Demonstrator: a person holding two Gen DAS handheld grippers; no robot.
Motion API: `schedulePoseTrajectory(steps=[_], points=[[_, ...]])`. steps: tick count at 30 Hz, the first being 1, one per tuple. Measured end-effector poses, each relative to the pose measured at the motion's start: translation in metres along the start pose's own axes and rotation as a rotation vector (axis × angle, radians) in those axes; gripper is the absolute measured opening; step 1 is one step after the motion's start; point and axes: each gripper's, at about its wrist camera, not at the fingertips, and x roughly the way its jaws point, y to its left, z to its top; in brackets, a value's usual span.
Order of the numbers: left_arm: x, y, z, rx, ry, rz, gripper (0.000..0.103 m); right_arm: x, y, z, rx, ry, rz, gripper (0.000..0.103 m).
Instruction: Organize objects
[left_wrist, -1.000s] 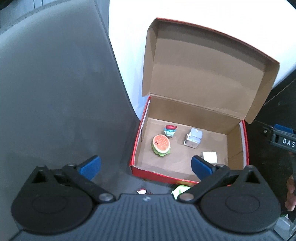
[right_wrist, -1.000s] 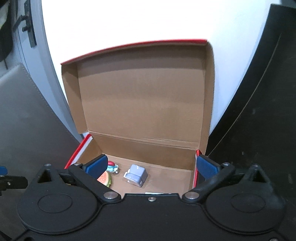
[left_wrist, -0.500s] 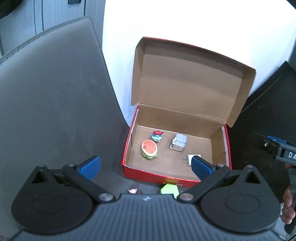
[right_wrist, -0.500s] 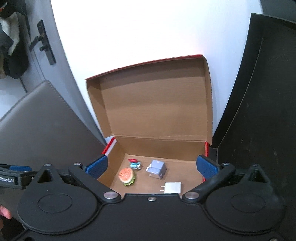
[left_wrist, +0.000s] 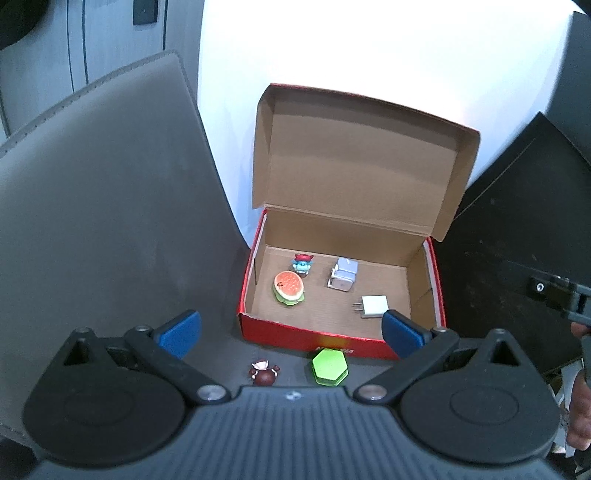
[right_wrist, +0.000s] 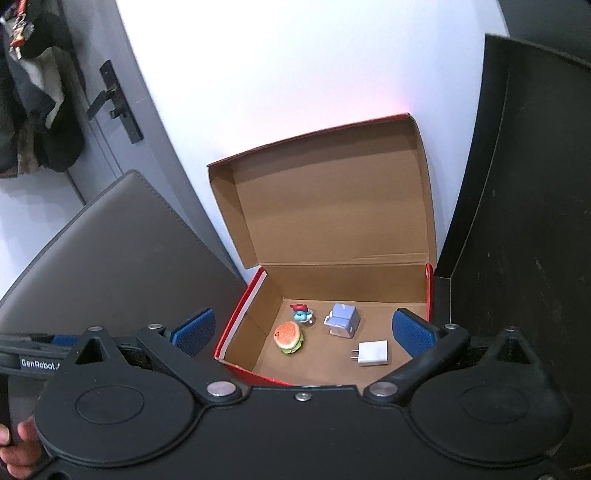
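An open red cardboard box (left_wrist: 314, 338) (right_wrist: 236, 321) stands with its lid up against a white wall. Inside lie a toy burger (left_wrist: 289, 288) (right_wrist: 289, 338), a small blue figure with a red cap (left_wrist: 303, 263) (right_wrist: 301, 313), a pale blue block toy (left_wrist: 343, 278) (right_wrist: 342, 320) and a white plug adapter (left_wrist: 373, 306) (right_wrist: 372, 352). On the dark surface in front of the box sit a green hexagon piece (left_wrist: 328, 367) and a small brown figure (left_wrist: 264, 373). My left gripper (left_wrist: 290, 334) hangs open above these two. My right gripper (right_wrist: 303, 330) is open above the box, holding nothing.
A grey leather chair back (left_wrist: 103, 206) (right_wrist: 110, 254) rises left of the box. A black panel (left_wrist: 517, 236) (right_wrist: 524, 240) stands at the right. The right gripper's body (left_wrist: 557, 295) shows at the left wrist view's right edge. A door with a handle (right_wrist: 110, 103) is far left.
Both grippers have pulled back and up from the box, so it looks smaller. The green hexagon and brown figure in front of it have come fully into the left wrist view.
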Motion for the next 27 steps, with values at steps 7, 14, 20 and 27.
schedulePoseTrajectory(steps=[7, 14, 20, 27], points=[[-0.015, -0.004, -0.004, -0.007, -0.026, 0.002, 0.103, -0.016, 0.006, -0.007, -0.010, 0.001, -0.002, 0.103], [-0.025, -0.002, -0.007, 0.005, -0.012, -0.023, 0.103, -0.030, 0.004, -0.015, -0.005, -0.003, 0.001, 0.103], [-0.030, 0.003, -0.012, 0.003, -0.014, -0.041, 0.103, -0.038, 0.002, -0.025, 0.009, -0.001, 0.018, 0.103], [-0.035, 0.004, -0.016, 0.029, -0.008, -0.062, 0.103, -0.048, 0.002, -0.034, 0.024, -0.008, 0.050, 0.103]])
